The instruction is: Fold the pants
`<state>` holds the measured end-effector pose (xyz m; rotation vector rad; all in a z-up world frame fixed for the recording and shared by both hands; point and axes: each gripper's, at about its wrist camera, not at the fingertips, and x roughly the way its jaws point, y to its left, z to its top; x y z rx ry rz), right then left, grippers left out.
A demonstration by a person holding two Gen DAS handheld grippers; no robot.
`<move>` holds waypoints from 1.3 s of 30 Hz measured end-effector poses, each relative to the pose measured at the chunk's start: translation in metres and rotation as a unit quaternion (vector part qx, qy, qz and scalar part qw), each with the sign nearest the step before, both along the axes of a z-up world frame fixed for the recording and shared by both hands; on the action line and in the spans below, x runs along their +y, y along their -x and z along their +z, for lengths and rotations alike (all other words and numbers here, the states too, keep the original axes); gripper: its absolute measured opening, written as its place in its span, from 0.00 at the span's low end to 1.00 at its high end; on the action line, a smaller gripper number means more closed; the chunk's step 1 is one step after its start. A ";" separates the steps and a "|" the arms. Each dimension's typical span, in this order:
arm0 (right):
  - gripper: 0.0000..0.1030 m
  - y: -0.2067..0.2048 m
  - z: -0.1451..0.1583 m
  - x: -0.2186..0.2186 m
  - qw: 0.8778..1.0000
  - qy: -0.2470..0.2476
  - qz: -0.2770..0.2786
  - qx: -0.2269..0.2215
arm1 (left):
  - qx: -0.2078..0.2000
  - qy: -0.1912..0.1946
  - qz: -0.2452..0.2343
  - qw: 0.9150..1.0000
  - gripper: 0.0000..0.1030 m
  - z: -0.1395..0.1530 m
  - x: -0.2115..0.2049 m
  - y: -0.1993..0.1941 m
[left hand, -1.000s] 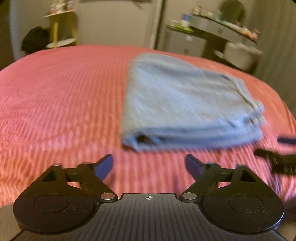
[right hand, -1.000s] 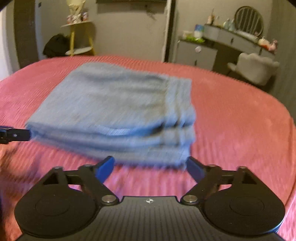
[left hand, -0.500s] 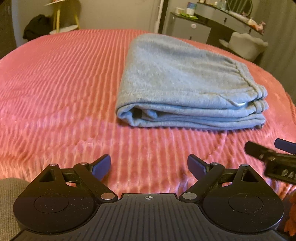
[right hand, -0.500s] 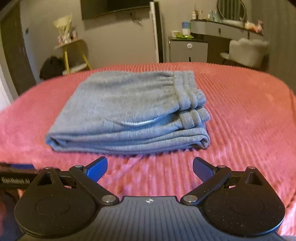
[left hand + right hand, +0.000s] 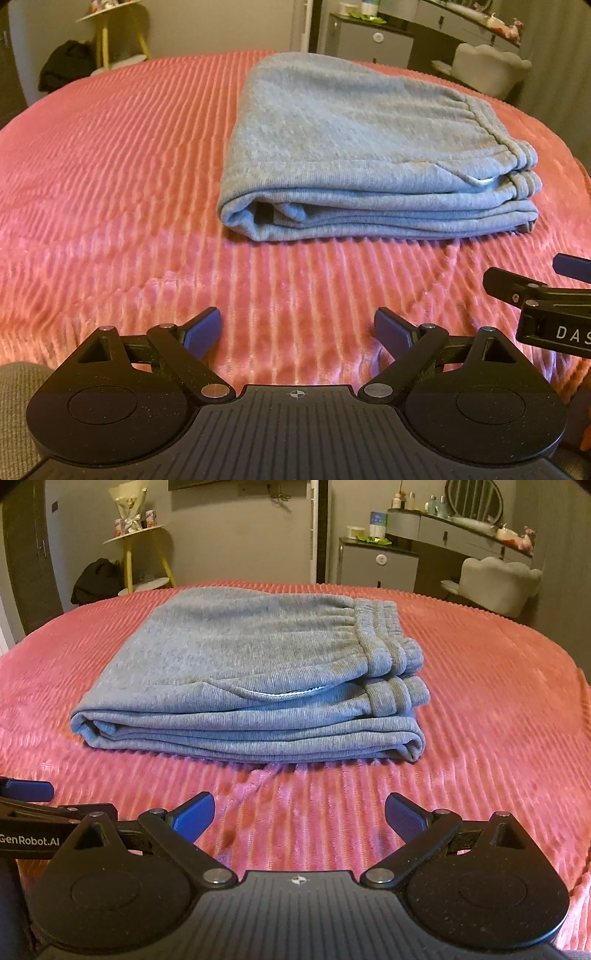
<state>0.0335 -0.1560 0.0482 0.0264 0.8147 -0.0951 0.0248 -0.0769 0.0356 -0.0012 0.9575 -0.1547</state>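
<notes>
Bed: my big pink blanket covers it, and all the work sits on top.
Pants: my grey pants lie in the middle of the bed, folded into a thick stack, with the stretchy waist on the right.
Left gripper: my left gripper is wide, with nothing in it, near the pants but apart.
Right gripper: my right gripper has just been opening; it is wide, with nothing between.
Job: I think the folding looks done.
Watch out: if I bump the stack, the top layers could slide and come undone.
</notes>
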 end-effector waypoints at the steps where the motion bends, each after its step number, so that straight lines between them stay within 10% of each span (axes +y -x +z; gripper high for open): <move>1: 0.96 0.000 0.000 0.000 1.000 0.000 0.002 0.000 | 0.000 0.000 0.000 1.000 0.91 0.000 0.000 0.000; 39: 0.96 0.002 0.002 -0.001 1.000 0.003 -0.008 -0.006 | 0.003 -0.001 -0.006 1.000 0.91 -0.001 0.000 0.000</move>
